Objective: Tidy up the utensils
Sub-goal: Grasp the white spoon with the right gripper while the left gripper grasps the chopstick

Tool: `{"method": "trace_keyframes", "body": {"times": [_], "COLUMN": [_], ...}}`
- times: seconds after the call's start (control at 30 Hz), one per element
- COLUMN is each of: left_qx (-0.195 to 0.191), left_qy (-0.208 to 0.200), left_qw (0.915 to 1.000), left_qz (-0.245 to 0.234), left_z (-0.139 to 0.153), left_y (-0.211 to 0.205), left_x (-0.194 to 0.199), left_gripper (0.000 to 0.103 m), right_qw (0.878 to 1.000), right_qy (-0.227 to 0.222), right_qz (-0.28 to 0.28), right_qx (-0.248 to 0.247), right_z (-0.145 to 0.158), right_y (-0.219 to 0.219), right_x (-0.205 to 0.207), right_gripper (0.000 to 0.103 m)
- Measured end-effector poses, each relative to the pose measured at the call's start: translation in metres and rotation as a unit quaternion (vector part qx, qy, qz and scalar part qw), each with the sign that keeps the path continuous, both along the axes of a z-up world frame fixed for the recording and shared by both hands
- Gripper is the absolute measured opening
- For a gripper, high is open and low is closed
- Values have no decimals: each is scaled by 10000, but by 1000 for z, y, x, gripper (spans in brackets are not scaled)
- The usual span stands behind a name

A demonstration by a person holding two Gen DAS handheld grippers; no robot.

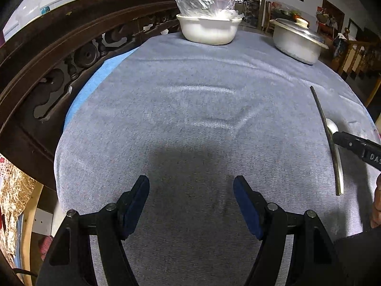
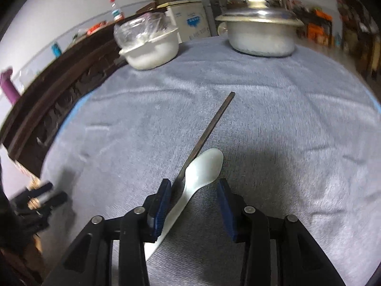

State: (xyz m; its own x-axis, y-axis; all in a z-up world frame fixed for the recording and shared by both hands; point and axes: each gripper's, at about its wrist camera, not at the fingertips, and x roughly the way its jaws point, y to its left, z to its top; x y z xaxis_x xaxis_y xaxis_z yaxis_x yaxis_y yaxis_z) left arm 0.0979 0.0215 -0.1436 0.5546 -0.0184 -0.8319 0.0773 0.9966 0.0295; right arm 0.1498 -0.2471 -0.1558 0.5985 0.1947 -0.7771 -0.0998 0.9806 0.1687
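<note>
A white spoon (image 2: 202,169) lies on the grey-blue cloth, its handle running back between the fingers of my right gripper (image 2: 194,195), which is open around it. A dark metal chopstick (image 2: 209,128) lies beside the spoon, slanting away to the upper right. In the left wrist view the chopstick (image 1: 325,128) and spoon (image 1: 332,125) lie at the far right, with my right gripper's finger (image 1: 352,145) over them. My left gripper (image 1: 191,190) is open and empty above bare cloth.
A white bowl (image 1: 208,31) holding a plastic bag and a lidded metal pot (image 1: 297,39) stand at the table's far edge. A dark carved wooden rail (image 1: 59,54) runs along the left side. The cloth's right edge (image 1: 366,116) drops off.
</note>
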Motion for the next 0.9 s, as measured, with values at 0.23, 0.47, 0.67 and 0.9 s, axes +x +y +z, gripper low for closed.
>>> {"method": "trace_keyframes", "body": {"times": [0.23, 0.47, 0.67, 0.9], "left_qx": [7, 15, 129, 182], "left_qy": [47, 117, 28, -40], "left_qw": [10000, 9999, 9996, 9971], "left_qz": [-17, -60, -231, -744], "left_z": [0, -2, 8, 19], "left_y": [-1, -2, -10, -42], "left_x": [-1, 1, 11, 47], "left_gripper": [74, 74, 74, 74], "right_qw": [9992, 9960, 9963, 9964], "right_qy": [-6, 99, 60, -35], "right_qz": [-351, -877, -838, -836], "right_qx": [-173, -140, 199, -148], "right_z": [2, 4, 8, 3], "right_y": [-22, -52, -50, -35], "right_x": [-2, -1, 4, 15], "right_gripper": [24, 24, 30, 31]}}
